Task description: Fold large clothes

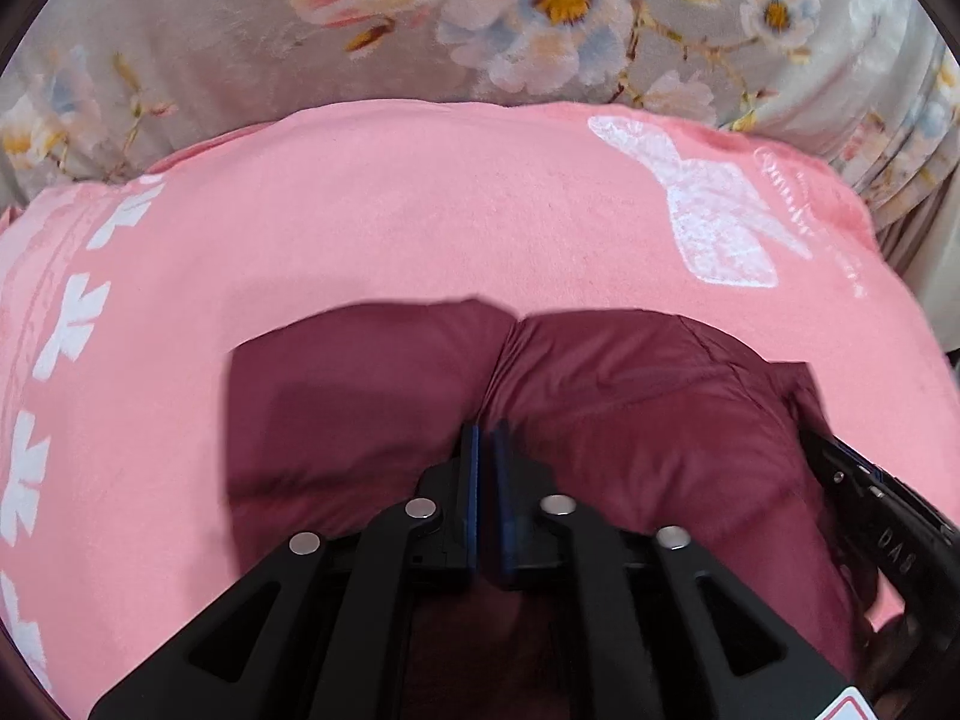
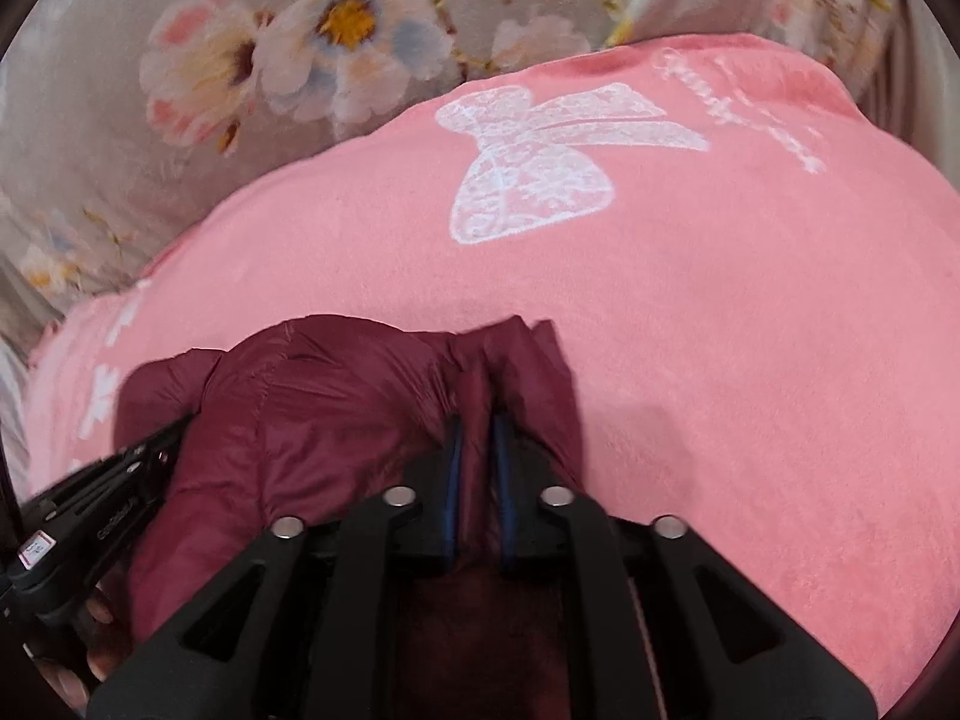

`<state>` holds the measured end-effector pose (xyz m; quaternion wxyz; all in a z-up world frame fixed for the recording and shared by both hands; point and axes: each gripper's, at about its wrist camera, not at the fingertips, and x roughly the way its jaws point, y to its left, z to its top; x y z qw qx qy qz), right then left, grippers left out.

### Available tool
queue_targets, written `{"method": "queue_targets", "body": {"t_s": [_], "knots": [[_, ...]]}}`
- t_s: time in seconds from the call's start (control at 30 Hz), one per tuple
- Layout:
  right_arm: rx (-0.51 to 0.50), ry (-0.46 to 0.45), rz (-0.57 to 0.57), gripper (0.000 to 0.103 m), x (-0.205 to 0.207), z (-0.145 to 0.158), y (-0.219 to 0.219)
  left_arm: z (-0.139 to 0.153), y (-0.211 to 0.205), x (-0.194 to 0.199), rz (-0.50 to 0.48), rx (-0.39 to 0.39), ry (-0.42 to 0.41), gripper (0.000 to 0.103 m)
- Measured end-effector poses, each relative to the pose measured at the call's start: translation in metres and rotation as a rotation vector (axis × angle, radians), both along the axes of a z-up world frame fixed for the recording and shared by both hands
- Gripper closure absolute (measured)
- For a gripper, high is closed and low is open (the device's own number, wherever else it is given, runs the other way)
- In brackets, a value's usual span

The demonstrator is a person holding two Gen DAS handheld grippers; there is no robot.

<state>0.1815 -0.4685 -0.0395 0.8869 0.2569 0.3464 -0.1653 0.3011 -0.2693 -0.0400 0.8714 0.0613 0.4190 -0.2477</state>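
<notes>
maroon padded jacket (image 1: 372,396) folded, long axis sideways

Bed surface: grey sheet (image 1: 228,42) printed with pale flowers. Directly on it lay a pink blanket (image 1: 390,222) bearing white bow (image 2: 534,168) and script motifs; upon that, a maroon padded garment (image 1: 630,396)

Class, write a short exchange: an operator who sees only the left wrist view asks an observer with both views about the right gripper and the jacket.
Operator: Is anything between the right gripper's fingers?
Observer: Yes, a ridge of the jacket stands between them, and they are parted.
Operator: Where does the jacket end on that side?
Observer: Just right of that gripper. Beyond it is bare blanket.
</notes>
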Motion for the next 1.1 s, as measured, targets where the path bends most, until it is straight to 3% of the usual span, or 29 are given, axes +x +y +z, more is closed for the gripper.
{"method": "queue_targets", "body": {"t_s": [0.03, 0.07, 0.1, 0.13, 0.23, 0.33, 0.5, 0.77, 0.87, 1.1], "knots": [[0.018, -0.023, -0.004, 0.044, -0.013, 0.006, -0.001, 0.006, 0.012, -0.006, -0.007, -0.036, 0.015, 0.071], [0.036, -0.044, -0.005, 0.025, -0.027, 0.010, -0.002, 0.015, 0.032, -0.016, -0.021, -0.094, 0.027, 0.048], [0.059, -0.053, 0.013, 0.023, -0.044, 0.010, -0.003, 0.022, 0.047, -0.024, -0.022, -0.126, 0.030, 0.034], [0.093, -0.048, 0.041, 0.023, -0.053, 0.006, -0.004, 0.024, 0.059, -0.030, 0.004, -0.134, 0.032, 0.012], [0.250, -0.043, 0.126, 0.017, -0.067, -0.015, -0.003, 0.018, 0.089, -0.041, 0.041, -0.173, 0.081, 0.013], [0.325, -0.052, 0.145, 0.016, -0.071, -0.033, 0.004, -0.008, 0.101, -0.041, 0.053, -0.236, 0.235, 0.013], [0.289, -0.121, 0.155, 0.011, -0.071, -0.039, 0.019, -0.038, 0.099, -0.046, 0.060, -0.355, 0.358, 0.011], [0.290, -0.152, 0.245, 0.013, -0.061, -0.041, 0.027, -0.042, 0.087, -0.060, 0.047, -0.339, 0.222, 0.010], [0.280, -0.147, 0.271, 0.024, -0.057, -0.041, 0.031, -0.043, 0.084, -0.060, 0.034, -0.323, 0.188, 0.009], [0.307, -0.163, 0.279, 0.037, -0.058, -0.044, 0.031, -0.043, 0.083, -0.059, 0.018, -0.330, 0.175, 0.010]]}}
